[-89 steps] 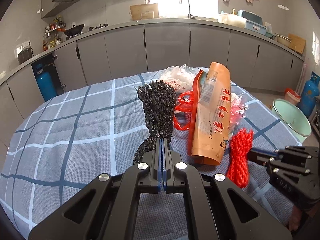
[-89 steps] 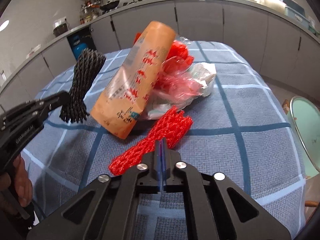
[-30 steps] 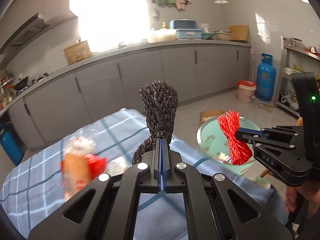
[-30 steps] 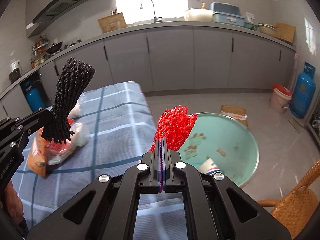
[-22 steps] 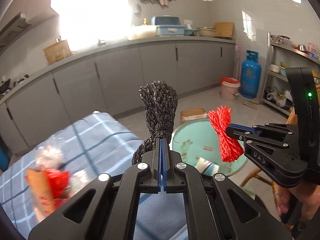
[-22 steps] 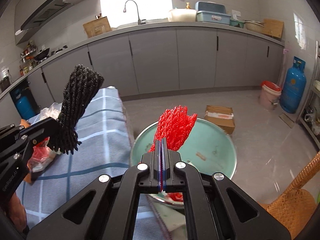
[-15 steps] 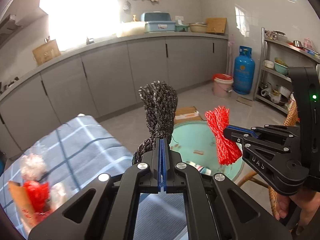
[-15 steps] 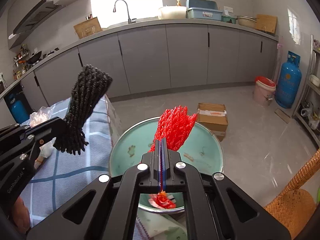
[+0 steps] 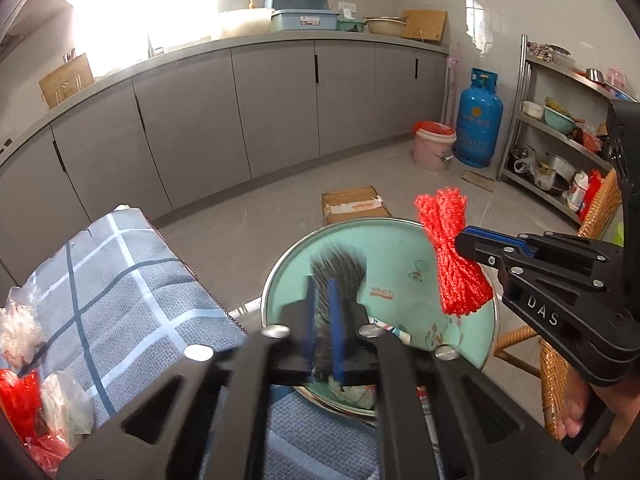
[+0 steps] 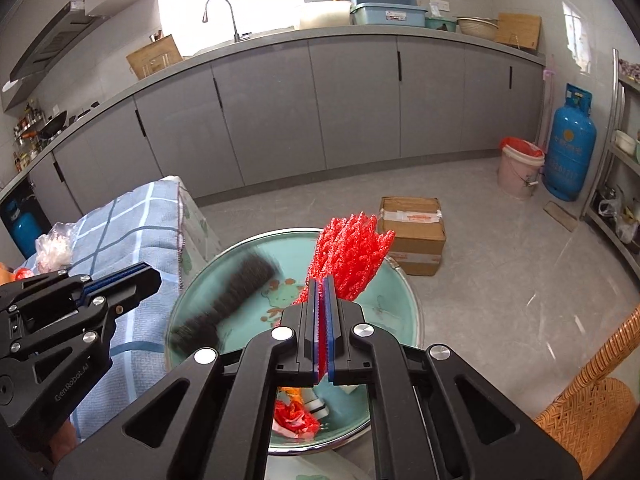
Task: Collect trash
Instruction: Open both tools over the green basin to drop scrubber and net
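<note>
A pale green basin (image 9: 400, 264) (image 10: 384, 312) stands on the floor beside the table. My left gripper (image 9: 322, 320) (image 10: 154, 276) is over its rim, jaws opening. The black mesh net (image 9: 340, 272) (image 10: 232, 296) is a blur below them, loose and falling into the basin. My right gripper (image 10: 320, 320) (image 9: 460, 240) hangs over the basin with the red mesh net (image 10: 348, 256) (image 9: 452, 256) upright between its pads. Those jaws are just starting to open. Some trash (image 10: 296, 416) lies at the basin's bottom.
The table with the blue checked cloth (image 9: 120, 280) (image 10: 140, 216) is at the left and bears plastic bags (image 9: 20, 328) and red wrapping (image 9: 16, 396). A cardboard box (image 10: 412, 232) sits behind the basin. A wicker chair (image 10: 592, 408) is at the right.
Both grippers swung from above the table to above the basin. The left jaws have parted and the black net has dropped out. The red net stays in the right gripper.
</note>
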